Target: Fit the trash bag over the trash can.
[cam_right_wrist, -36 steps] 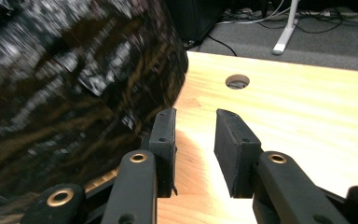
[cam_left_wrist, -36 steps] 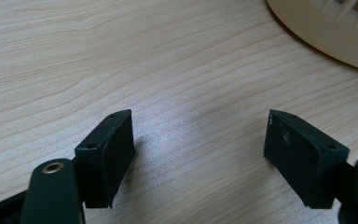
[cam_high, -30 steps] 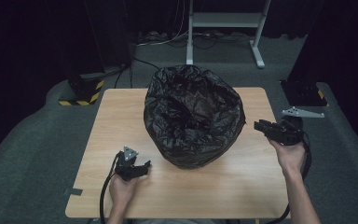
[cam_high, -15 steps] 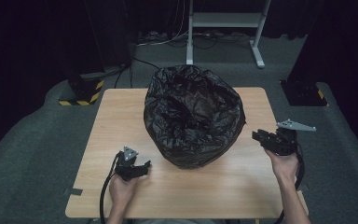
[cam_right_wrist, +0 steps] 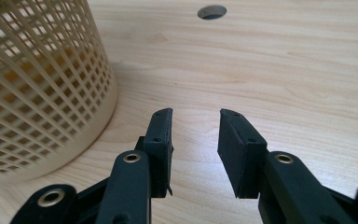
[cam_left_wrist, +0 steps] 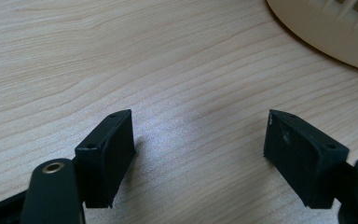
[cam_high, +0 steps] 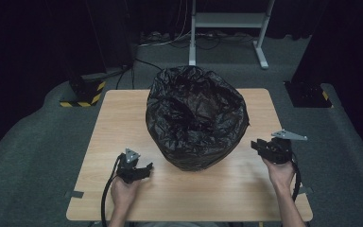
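A black plastic bag (cam_high: pixel 196 116) lines a cream lattice basket (cam_right_wrist: pixel 37 93) that stands in the middle of the wooden table (cam_high: pixel 123 109). The bag drapes over the rim and covers most of the wall from above. My left gripper (cam_high: pixel 146 169) rests low at the table's front left, pointing toward the basket. Its jaws (cam_left_wrist: pixel 200 135) stand wide apart over bare wood, and the basket's base (cam_left_wrist: pixel 326 28) shows at the top right. My right gripper (cam_high: pixel 255 144) hovers just right of the basket. Its jaws (cam_right_wrist: pixel 196 126) are partly apart with nothing between them.
A round cable hole (cam_right_wrist: pixel 211 11) sits in the tabletop beyond the right gripper. On the floor behind the table stand a white desk frame (cam_high: pixel 227 21), a yellow-and-black striped base (cam_high: pixel 82 97) at the left and a dark stand base (cam_high: pixel 307 92) at the right.
The right hand has come down and slightly inward beside the basket, close above the table. The left hand and the bag have not moved.
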{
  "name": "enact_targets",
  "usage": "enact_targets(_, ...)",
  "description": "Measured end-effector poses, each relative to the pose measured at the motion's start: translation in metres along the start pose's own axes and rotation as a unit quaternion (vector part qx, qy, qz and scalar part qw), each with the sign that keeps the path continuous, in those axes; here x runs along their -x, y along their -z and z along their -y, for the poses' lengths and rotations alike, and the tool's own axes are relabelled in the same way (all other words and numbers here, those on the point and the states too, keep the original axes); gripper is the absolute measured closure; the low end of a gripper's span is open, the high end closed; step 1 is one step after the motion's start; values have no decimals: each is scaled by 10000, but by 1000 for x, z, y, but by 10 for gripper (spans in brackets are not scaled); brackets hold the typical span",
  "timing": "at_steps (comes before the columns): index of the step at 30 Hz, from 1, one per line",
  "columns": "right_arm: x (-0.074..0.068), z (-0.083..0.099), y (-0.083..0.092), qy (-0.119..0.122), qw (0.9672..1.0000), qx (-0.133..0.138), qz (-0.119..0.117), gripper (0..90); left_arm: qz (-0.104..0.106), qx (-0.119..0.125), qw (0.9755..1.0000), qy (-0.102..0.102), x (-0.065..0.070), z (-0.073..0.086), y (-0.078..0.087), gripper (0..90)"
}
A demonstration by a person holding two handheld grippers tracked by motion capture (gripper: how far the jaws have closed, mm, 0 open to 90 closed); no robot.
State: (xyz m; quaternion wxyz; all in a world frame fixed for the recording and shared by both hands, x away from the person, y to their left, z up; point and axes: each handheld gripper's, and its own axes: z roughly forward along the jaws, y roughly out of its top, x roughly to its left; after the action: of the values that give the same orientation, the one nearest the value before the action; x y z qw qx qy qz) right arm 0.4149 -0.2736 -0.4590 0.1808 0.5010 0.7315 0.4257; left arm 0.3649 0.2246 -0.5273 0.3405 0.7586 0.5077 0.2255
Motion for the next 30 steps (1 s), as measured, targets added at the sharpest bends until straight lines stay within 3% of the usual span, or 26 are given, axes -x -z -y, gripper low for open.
enact_targets(5, -2, 9, -9, 107, 9998, -60, 159, 639, 0, 1, 10000, -1, 0, 0, 0, 244)
enact_targets(9, -4, 16, -19, 330, 9989, -152, 307, 639, -1, 0, 10000, -1, 0, 0, 0, 244)
enact_targets(24, -3, 25, -44, 387, 9975, -334, 495, 629, -3, 2, 10000, 1, 0, 0, 0, 244)
enact_targets(30, -4, 28, -53, 522, 9960, -433, 575, 617, -3, 1, 10000, -2, 0, 0, 0, 244)
